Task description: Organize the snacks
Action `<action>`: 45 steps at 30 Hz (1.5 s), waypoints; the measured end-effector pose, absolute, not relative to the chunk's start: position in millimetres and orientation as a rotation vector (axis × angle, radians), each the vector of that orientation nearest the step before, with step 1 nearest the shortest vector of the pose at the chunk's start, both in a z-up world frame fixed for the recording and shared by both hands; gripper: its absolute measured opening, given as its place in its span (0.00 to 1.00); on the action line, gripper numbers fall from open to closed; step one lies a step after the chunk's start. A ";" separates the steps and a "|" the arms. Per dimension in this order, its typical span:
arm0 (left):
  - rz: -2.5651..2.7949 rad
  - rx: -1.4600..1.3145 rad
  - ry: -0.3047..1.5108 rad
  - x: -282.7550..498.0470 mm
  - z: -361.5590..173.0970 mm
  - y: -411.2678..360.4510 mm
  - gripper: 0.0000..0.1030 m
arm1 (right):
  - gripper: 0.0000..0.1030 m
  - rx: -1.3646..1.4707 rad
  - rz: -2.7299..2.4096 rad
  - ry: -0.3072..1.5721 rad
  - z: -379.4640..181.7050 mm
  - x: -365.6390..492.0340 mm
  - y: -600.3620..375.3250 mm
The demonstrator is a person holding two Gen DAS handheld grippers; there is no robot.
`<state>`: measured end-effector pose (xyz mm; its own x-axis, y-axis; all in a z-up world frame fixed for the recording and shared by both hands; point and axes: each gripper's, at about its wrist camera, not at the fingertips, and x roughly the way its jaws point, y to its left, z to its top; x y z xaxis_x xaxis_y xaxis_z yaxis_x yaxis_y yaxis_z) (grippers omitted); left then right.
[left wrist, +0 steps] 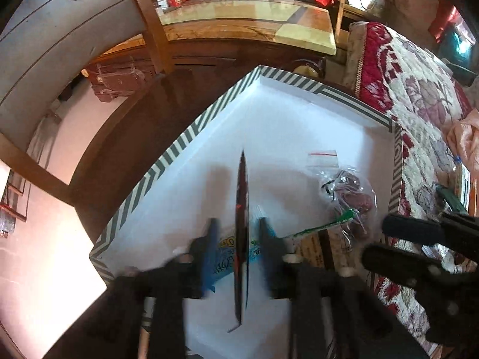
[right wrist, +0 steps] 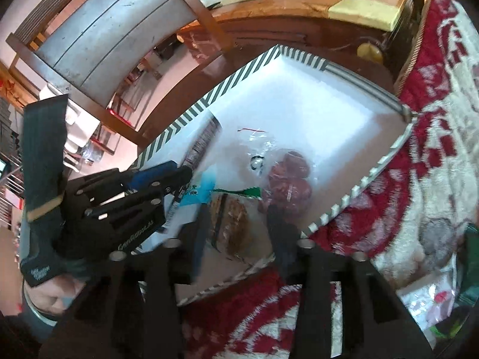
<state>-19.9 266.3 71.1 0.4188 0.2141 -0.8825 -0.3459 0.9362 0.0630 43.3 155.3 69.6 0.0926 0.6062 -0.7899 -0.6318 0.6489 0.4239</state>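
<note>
A white box with a grey-striped rim stands on the dark table. My left gripper hangs open over its near part. A thin dark snack packet stands edge-on between the blue fingers, with a gap on each side. A blue-and-white packet lies flat under it. My right gripper is open above a green-topped packet of brown biscuits in the box; its blurred fingers are not pressing on it. A clear bag of red pieces lies just beyond. The left gripper is at the left, held by a gloved hand.
A red-and-cream patterned cloth covers the surface to the right of the box, with more packets lying on it. The dark wooden table runs along the left. A grey-backed chair and a marble-topped table stand behind.
</note>
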 end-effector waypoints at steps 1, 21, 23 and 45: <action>0.355 -0.144 1.072 -21.3 73.3 266.4 0.58 | 0.40 -0.022 0.922 1.153 72.0 40.5 151.4; 0.259 -0.092 0.956 -45.7 109.7 184.0 0.84 | 0.46 0.002 0.764 1.040 92.5 -0.5 41.0; 0.227 -0.077 0.958 -44.3 110.0 170.1 0.85 | 0.46 0.015 0.740 1.044 92.0 -4.2 24.2; -0.001 -0.022 1.056 -17.7 78.0 73.2 0.86 | 0.46 0.094 0.521 1.097 65.2 -24.8 -100.8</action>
<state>-17.7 73.2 78.0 0.4921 -0.0111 -0.8705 -0.0098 0.9998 -0.0183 -24.8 -100.8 65.2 0.3491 0.4468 -0.8237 -0.3560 0.8763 0.3245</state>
